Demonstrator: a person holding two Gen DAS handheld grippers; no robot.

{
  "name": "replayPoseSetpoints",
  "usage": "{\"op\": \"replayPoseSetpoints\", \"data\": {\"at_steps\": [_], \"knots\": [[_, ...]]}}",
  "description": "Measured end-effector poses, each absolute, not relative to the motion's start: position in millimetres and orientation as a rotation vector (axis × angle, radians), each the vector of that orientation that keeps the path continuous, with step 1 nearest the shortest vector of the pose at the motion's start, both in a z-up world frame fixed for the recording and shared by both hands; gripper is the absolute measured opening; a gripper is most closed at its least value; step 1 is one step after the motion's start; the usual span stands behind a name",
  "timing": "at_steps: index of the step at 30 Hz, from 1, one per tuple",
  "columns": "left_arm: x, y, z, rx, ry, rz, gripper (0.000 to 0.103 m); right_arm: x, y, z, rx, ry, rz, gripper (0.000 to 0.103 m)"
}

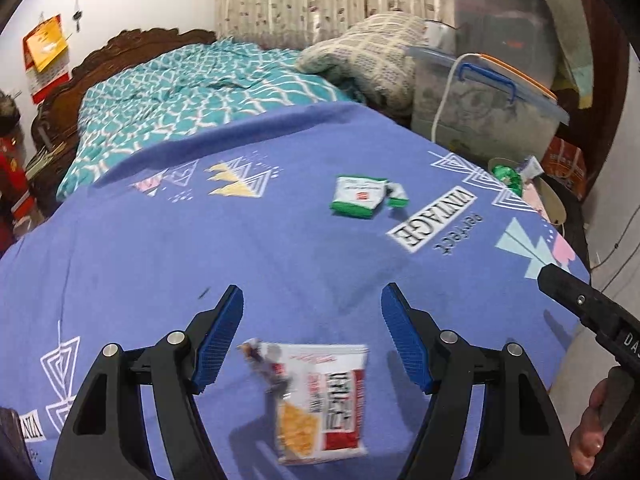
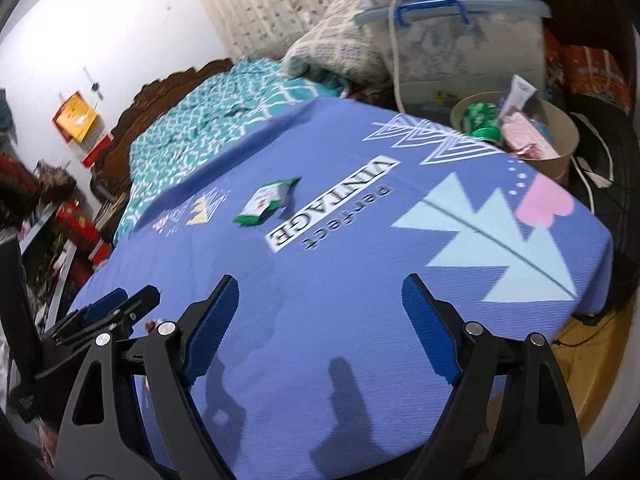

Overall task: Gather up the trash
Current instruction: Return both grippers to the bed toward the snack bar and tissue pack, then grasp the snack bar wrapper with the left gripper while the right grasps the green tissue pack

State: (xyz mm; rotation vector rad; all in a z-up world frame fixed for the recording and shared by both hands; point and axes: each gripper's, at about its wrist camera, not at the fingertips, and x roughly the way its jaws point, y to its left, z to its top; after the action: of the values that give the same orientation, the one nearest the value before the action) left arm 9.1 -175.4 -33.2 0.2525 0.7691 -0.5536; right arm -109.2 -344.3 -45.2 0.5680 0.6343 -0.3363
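A bed (image 1: 120,264) fills the room, spread with a purple-blue sheet (image 2: 360,288) printed with white triangle outlines, pale arrow shapes, a pink patch and the word VINTAGE. At the near edge lies a white and red snack wrapper (image 1: 320,400), flat on the sheet. Farther along, just beside the printed word, lies a green and white wrapper (image 1: 360,196), well apart from the first. At the far end a teal quilt with a white lattice pattern (image 1: 192,92) sits rumpled, with a cream patterned blanket (image 1: 376,52) bundled to its right.
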Motion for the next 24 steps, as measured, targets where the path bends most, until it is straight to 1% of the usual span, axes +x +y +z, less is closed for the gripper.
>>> {"op": "replayPoseSetpoints", "data": {"at_steps": [13, 14, 16, 18, 19, 20, 21, 24], "knots": [[32, -100, -48, 0.162, 0.831, -0.450, 0.068, -93, -321, -57, 0.527, 0.701, -0.275, 0.079], [32, -95, -49, 0.155, 0.839, -0.457, 0.068, -93, -321, -57, 0.529, 0.702, -0.275, 0.078], [30, -91, -50, 0.151, 0.844, -0.472, 0.068, -94, -320, -57, 0.529, 0.704, -0.273, 0.070], [27, -87, -52, 0.147, 0.852, -0.508, 0.068, -92, -318, -59, 0.526, 0.713, -0.256, 0.057], [25, -86, -52, 0.136, 0.864, -0.538, 0.068, -91, -316, -60, 0.524, 0.717, -0.244, 0.053], [24, -85, -53, 0.112, 0.884, -0.586, 0.068, -90, -313, -62, 0.519, 0.724, -0.230, 0.046], [22, -84, -54, 0.084, 0.906, -0.637, 0.068, -88, -309, -64, 0.514, 0.734, -0.214, 0.042], [15, -88, -58, 0.043, 0.950, -0.735, 0.068, -82, -301, -71, 0.514, 0.759, -0.179, 0.040]]}}
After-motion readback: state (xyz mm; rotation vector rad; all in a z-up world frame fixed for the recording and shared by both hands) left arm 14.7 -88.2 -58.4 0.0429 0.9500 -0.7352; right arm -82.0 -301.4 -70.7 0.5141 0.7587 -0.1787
